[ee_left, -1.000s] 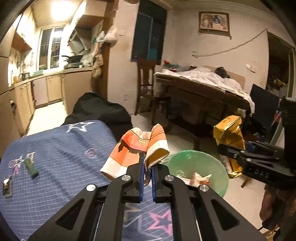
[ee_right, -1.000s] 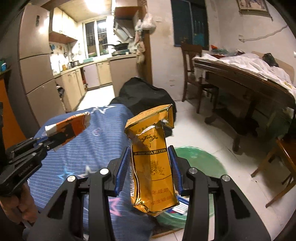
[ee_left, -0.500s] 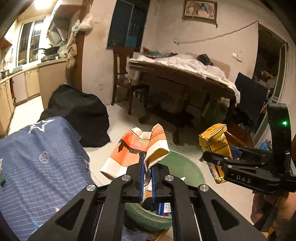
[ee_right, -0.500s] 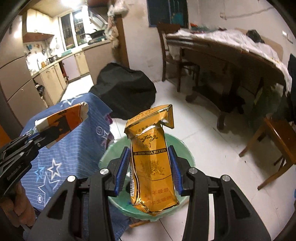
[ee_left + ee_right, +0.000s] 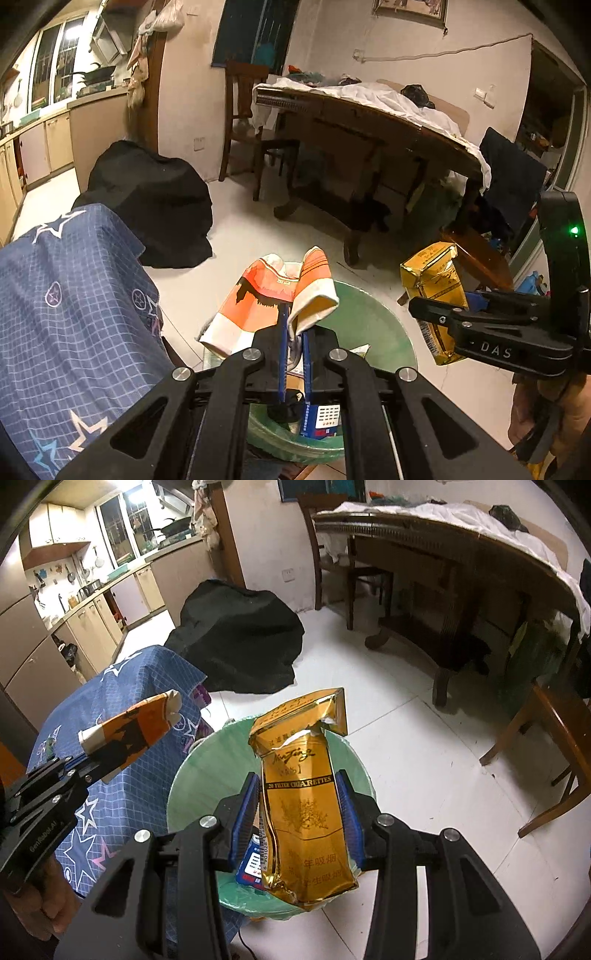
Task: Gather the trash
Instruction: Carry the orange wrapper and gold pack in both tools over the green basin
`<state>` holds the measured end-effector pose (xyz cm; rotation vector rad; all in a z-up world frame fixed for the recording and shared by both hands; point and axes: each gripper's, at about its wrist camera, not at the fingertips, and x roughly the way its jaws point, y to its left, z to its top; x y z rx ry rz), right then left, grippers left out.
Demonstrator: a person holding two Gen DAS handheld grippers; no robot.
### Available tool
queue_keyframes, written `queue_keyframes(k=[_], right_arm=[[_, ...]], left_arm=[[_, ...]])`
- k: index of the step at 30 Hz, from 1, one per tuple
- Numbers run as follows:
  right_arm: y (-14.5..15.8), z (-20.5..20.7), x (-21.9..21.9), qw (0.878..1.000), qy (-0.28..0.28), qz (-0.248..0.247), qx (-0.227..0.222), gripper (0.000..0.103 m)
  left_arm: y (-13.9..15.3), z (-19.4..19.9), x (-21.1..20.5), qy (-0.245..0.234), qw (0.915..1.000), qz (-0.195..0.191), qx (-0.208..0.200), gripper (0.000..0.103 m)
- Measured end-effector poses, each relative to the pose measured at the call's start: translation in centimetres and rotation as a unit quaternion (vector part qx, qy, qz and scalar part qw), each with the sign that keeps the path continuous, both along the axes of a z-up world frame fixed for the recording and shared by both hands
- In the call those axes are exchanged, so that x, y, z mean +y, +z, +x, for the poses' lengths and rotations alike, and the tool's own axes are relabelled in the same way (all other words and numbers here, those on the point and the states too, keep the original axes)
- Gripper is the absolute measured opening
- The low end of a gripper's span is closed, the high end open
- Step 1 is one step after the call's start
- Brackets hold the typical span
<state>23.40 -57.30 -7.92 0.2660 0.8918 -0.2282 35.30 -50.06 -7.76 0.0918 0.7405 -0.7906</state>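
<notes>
My left gripper (image 5: 294, 332) is shut on an orange and white paper wrapper (image 5: 258, 299) and holds it above the near left rim of a green-lined trash bin (image 5: 373, 321). The wrapper also shows in the right wrist view (image 5: 129, 731). My right gripper (image 5: 299, 805) is shut on a torn gold cigarette carton (image 5: 306, 812) and holds it upright over the bin (image 5: 207, 786). The carton also shows in the left wrist view (image 5: 436, 288), to the right of the bin. A blue packet (image 5: 321, 421) lies inside the bin.
A table with a blue star-patterned cloth (image 5: 62, 314) stands left of the bin. A black covered heap (image 5: 147, 199) lies on the white floor behind it. A long wooden dining table (image 5: 369, 122) and chairs (image 5: 554, 738) stand at the right.
Both grippers have moved right, off the blue table and over the trash bin, still holding the wrapper and the carton. The bin is now directly below them.
</notes>
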Motion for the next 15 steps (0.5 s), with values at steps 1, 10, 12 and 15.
queue_keyframes(k=[1, 10, 12, 15], right_arm=[[-0.1, 0.1, -0.1, 1.000, 0.000, 0.003, 0.002, 0.040], [-0.3, 0.9, -0.4, 1.000, 0.001, 0.011, 0.013, 0.040], [-0.2, 1.1, -0.3, 1.000, 0.002, 0.010, 0.013, 0.040], [-0.2, 1.1, -0.4, 1.000, 0.003, 0.010, 0.013, 0.040]], left_arm=[[-0.2, 0.2, -0.2, -0.001, 1.0000, 0.001, 0.003, 0.007], [-0.9, 1.3, -0.8, -0.005, 0.9999, 0.001, 0.011, 0.007], [-1.1, 1.4, -0.9, -0.006, 0.9999, 0.001, 0.011, 0.007], [-1.4, 1.4, -0.9, -0.006, 0.9999, 0.001, 0.013, 0.007]])
